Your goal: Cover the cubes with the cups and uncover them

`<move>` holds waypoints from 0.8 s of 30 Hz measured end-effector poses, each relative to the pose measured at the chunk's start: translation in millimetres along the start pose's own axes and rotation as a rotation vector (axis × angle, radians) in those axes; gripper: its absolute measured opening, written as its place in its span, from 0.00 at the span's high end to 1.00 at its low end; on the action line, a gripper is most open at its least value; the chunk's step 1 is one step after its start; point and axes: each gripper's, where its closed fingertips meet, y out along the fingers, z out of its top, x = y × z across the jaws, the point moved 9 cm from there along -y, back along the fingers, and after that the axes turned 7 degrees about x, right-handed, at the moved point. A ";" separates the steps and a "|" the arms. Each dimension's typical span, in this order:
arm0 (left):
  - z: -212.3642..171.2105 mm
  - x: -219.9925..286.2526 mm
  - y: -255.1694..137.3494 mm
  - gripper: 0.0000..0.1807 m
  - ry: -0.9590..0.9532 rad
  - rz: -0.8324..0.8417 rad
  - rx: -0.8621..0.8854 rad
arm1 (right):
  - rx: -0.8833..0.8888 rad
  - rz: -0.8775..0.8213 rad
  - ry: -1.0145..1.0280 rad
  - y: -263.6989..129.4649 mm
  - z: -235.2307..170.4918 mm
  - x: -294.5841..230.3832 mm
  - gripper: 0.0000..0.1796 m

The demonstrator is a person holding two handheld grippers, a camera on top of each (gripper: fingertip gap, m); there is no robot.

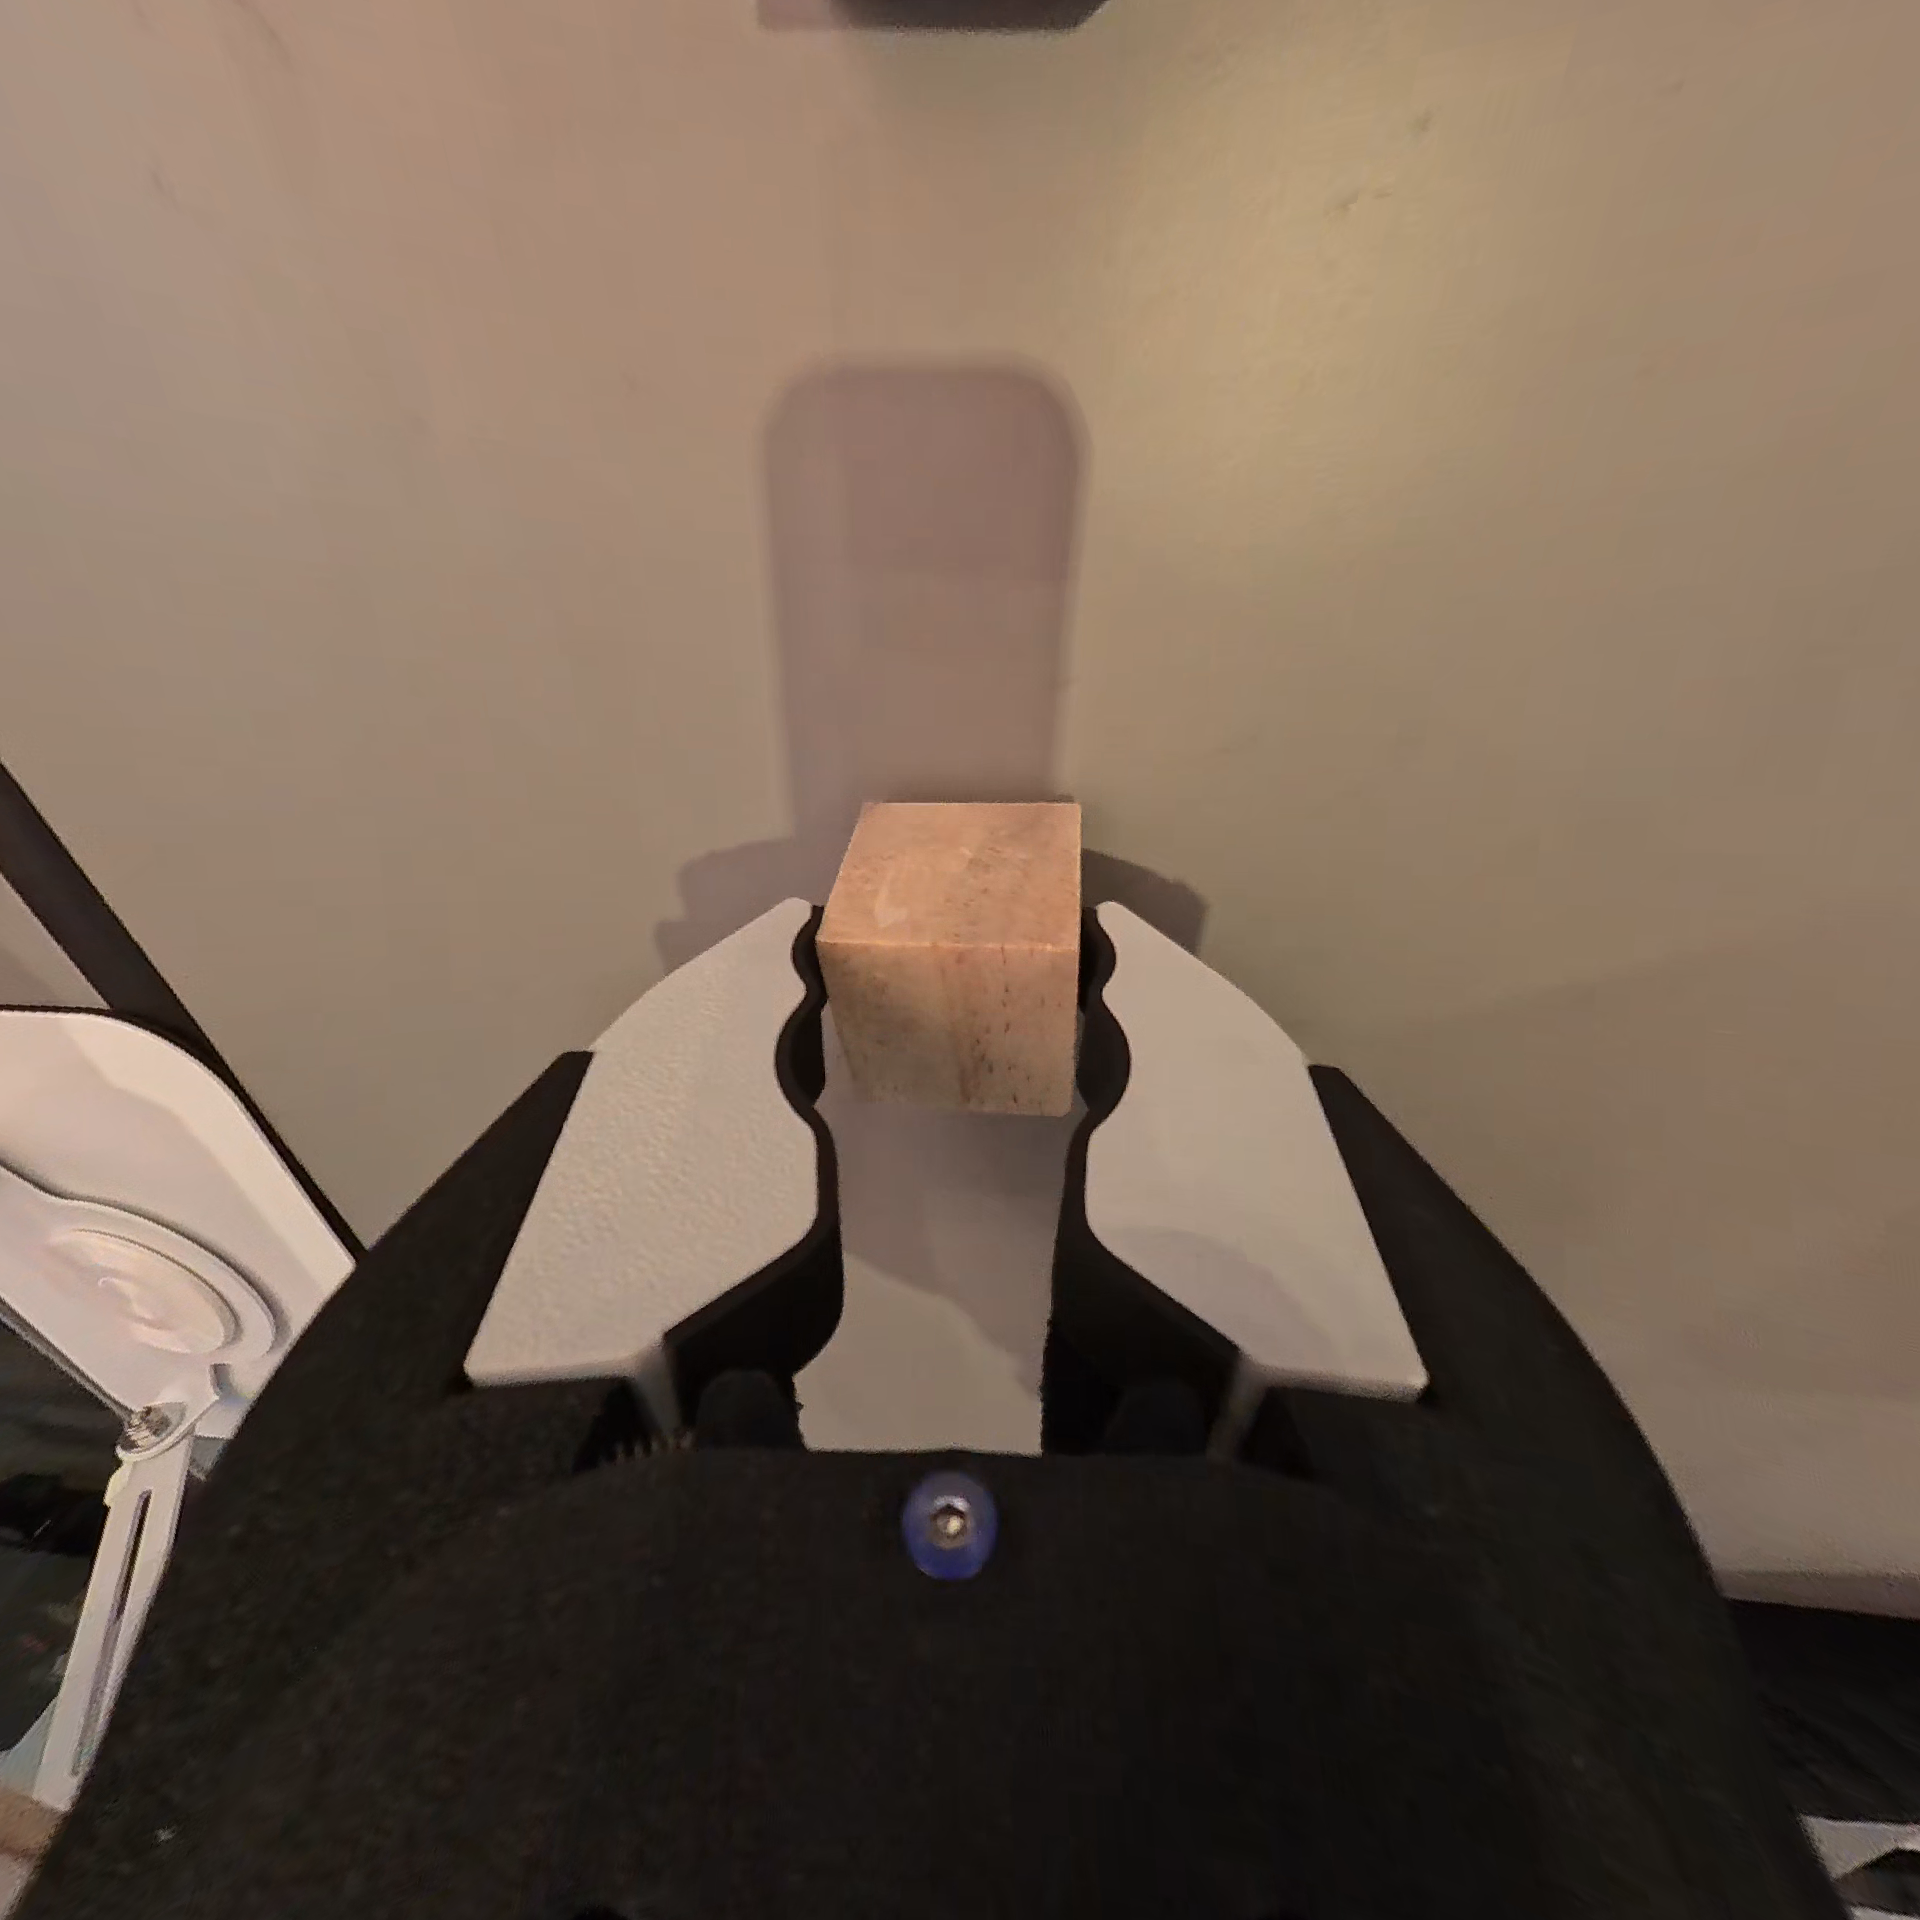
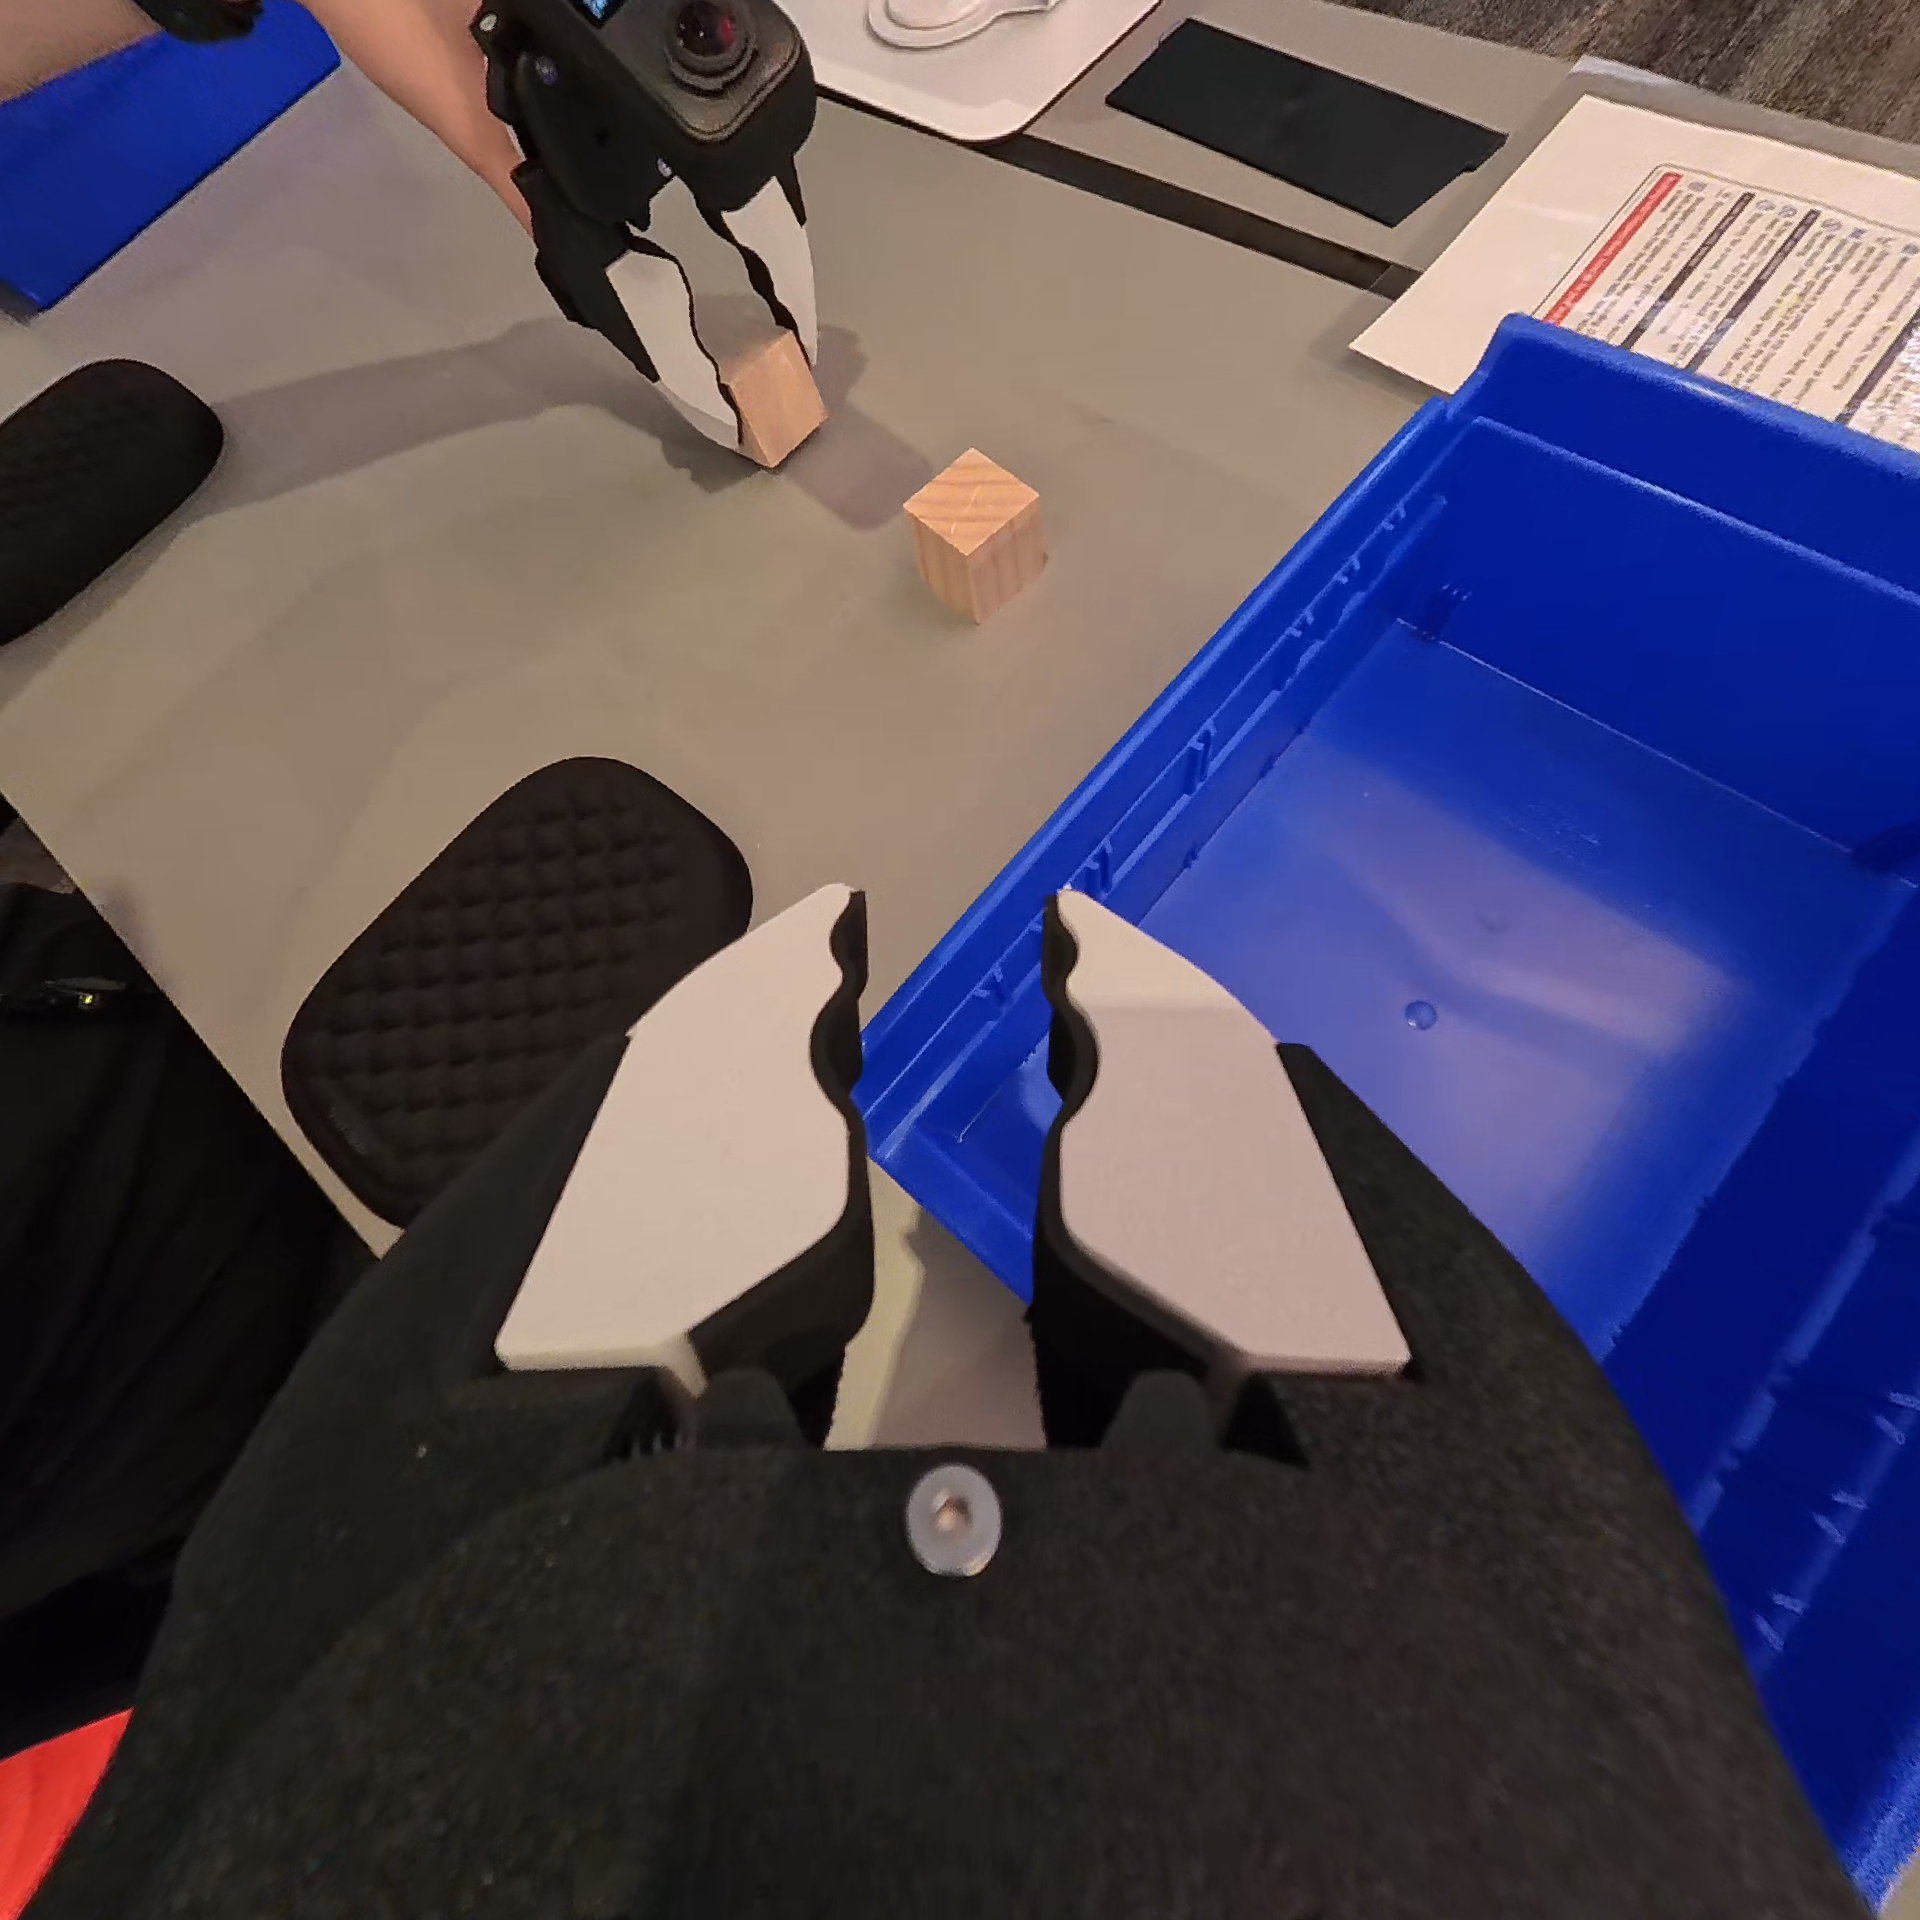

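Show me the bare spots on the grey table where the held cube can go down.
Bare grey table lies between the loose cube and the nearer black pad. The blue bin crowds the right side. The left gripper, shut on the held cube, fills the far middle.

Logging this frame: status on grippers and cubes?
Left gripper shut on held cube, at table. Right gripper open, empty, over blue bin. Second cube free. No cups visible.

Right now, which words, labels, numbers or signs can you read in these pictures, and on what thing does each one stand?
Printed sheet behind the blue bin: coloured rows of print, too small to read.
Small screen on the left hand-held gripper: blurred, unreadable.
Left wrist view: no writing.
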 end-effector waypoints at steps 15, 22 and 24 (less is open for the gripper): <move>-8.7 -4.3 2.4 0.75 -0.013 -0.051 -0.004 | -0.011 -0.006 0.011 -1.4 -2.8 0.7 0.83; -16.5 -5.0 -14.9 0.58 -0.115 -0.041 0.101 | -0.011 0.007 0.001 2.9 2.0 -2.5 0.83; -26.6 -0.6 -40.2 0.59 -0.154 -0.003 0.202 | -0.009 0.012 -0.006 4.1 4.8 -4.4 0.83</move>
